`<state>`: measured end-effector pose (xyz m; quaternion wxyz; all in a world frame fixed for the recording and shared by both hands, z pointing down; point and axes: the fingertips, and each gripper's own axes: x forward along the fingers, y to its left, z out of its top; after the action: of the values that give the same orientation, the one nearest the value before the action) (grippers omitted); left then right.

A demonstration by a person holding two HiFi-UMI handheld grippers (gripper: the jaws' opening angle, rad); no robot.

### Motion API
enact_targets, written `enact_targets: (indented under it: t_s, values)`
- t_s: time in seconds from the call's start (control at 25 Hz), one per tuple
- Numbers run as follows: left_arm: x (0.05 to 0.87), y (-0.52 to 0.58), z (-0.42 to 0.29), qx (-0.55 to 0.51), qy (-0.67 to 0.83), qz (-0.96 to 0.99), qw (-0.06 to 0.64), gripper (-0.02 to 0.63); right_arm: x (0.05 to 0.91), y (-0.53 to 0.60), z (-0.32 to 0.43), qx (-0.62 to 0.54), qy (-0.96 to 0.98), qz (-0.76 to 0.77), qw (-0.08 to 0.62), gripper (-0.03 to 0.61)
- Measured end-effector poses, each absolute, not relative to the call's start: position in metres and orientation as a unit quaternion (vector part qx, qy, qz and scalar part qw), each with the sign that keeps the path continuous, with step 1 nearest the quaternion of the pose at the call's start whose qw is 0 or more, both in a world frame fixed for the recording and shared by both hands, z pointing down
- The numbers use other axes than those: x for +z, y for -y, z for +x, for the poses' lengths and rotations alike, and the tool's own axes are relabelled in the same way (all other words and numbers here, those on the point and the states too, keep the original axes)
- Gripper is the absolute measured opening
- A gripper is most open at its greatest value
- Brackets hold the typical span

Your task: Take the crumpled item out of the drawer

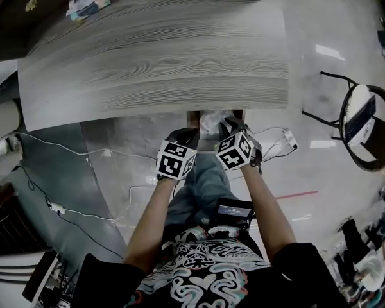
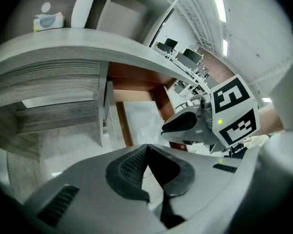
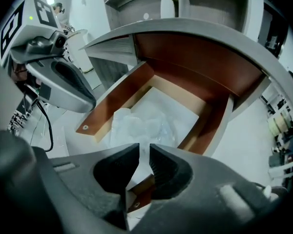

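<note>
The drawer [image 3: 112,99] under the grey wood-grain desk top [image 1: 154,50] stands pulled out, with brown walls and a pale bottom. A crumpled clear-white plastic item [image 3: 141,126] lies in it near the front. In the head view it shows as a pale lump [image 1: 213,120] between both grippers. My right gripper [image 3: 144,152] hovers just above the item with its jaws a narrow gap apart and nothing between them. My left gripper [image 2: 146,150] is shut and empty, held beside the drawer's left wall [image 2: 122,123]. The right gripper [image 2: 178,123] shows in the left gripper view too.
A tissue pack [image 1: 88,0] and a white vase [image 2: 83,6] stand at the back of the desk. A round black chair [image 1: 366,124] is at the right. White cables [image 1: 70,153] run over the floor at the left. The person's legs are right behind the drawer.
</note>
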<state>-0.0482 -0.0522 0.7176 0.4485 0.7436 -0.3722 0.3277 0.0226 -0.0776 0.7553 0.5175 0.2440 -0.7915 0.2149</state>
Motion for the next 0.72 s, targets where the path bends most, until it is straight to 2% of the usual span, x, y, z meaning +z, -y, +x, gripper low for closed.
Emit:
enact_targets:
  t_s: [0.28,0.72]
  values:
    - [0.7165,0.0546,-0.0474,0.327,0.370,0.743,0.451,0.002,0.7569,0.0785,0.0246,0.210,0.788,0.238,0.528,0.012]
    - [0.7155,0.0587,-0.0483,0.327,0.371,0.743,0.450,0.001,0.7536,0.0820,0.0241,0.207,0.791,0.233,0.526,0.006]
